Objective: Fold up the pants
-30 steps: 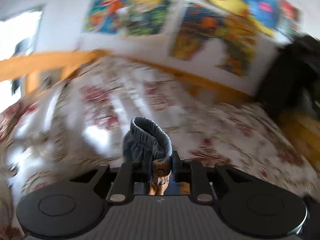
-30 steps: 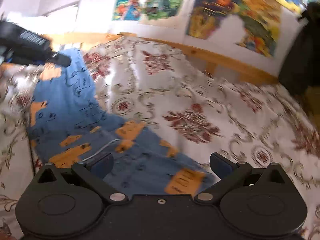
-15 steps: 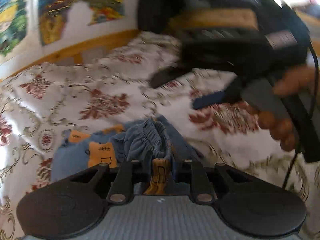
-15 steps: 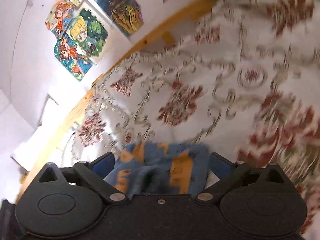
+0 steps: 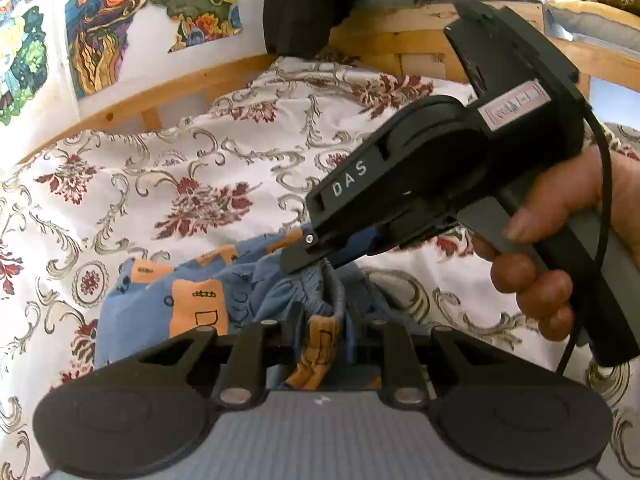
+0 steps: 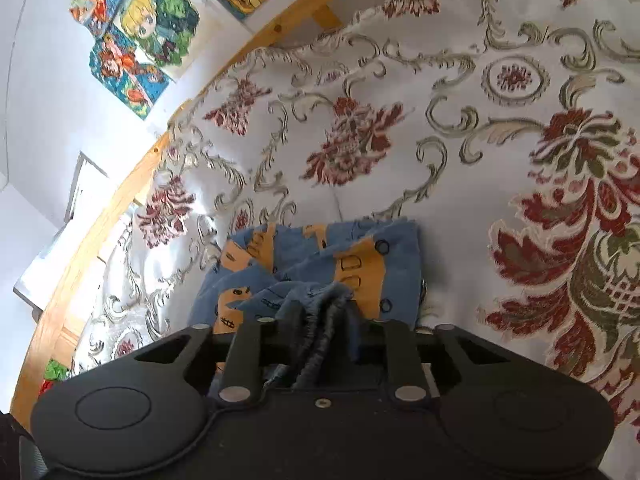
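Blue pants [image 5: 160,308] with orange patches lie bunched on the flowered bedspread [image 5: 200,168]. My left gripper [image 5: 322,320] is shut on the gathered waistband, and an orange patch shows between its fingers. In the left wrist view the right gripper [image 5: 316,256] comes in from the right, held by a hand [image 5: 560,240], its tip pinching the same bunched waistband just ahead of mine. In the right wrist view the pants [image 6: 320,260] lie in a heap, and the right gripper [image 6: 324,320] is shut on the elastic waistband.
A wooden bed rail [image 5: 168,88] runs along the far edge, with colourful posters [image 5: 108,36] on the white wall behind it. Dark clothing [image 5: 304,4] hangs at the bed's far end. The bedspread [image 6: 480,120] stretches out around the pants.
The right gripper was open over the spread pants and is now shut on the waistband beside my left one. The pants have been gathered from a long spread into a small heap.
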The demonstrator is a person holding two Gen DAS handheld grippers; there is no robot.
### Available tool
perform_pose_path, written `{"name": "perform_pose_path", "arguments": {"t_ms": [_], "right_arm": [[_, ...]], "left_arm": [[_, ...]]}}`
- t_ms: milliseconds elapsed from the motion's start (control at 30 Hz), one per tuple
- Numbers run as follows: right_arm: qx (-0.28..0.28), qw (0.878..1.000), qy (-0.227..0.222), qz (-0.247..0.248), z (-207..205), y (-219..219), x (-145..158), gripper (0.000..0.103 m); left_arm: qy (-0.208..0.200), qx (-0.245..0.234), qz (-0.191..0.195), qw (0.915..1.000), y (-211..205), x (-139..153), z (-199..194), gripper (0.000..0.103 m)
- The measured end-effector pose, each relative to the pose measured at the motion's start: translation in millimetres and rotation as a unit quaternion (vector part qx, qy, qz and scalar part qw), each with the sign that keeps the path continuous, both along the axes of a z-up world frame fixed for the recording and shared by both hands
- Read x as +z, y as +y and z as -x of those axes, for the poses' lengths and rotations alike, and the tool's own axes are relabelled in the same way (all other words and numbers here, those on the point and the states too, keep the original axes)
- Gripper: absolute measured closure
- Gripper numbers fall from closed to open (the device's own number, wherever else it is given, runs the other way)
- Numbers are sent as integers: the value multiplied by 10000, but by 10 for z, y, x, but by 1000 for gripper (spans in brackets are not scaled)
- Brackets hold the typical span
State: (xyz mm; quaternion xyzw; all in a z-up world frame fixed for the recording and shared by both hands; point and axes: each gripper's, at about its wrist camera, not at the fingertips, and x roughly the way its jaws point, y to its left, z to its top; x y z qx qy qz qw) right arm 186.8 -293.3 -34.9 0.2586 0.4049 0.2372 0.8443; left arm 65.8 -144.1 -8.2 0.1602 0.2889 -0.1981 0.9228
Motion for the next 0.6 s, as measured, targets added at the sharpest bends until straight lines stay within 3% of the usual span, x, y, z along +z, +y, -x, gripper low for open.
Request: {"name": "perform_pose_path", "arguments": {"t_ms": [233,300,367,433,500,567,600], "right_arm": [[-78,9960,-778,431,46,-107,247,82],[-159,9951,-749,619,4,-139,211,83],[-253,9940,-680,816,-27,-177,149,85],[-306,9940,-576,878,-63,-224,91,85],[-291,9942,-431,942,-83,-246,45,76],[-425,9919,-386,1136,-66,-280,43,51],[-565,9897,-422,1247,-42,-307,65,33]], "left_arm": [[-164,-173,129,9996,-206,87,-55,74],[80,-384,369,9985,-242,29,-96,72],[557,-775,793,9923,-227,-70,-159,66],[987,-861,920,9871,-223,-180,-201,63],[1102,-760,1050,9854,-137,-192,-193,61],[1199,-743,1375,9804,34,-118,-163,47],[1103,-628,1489,9807,151,-50,-121,43]]}}
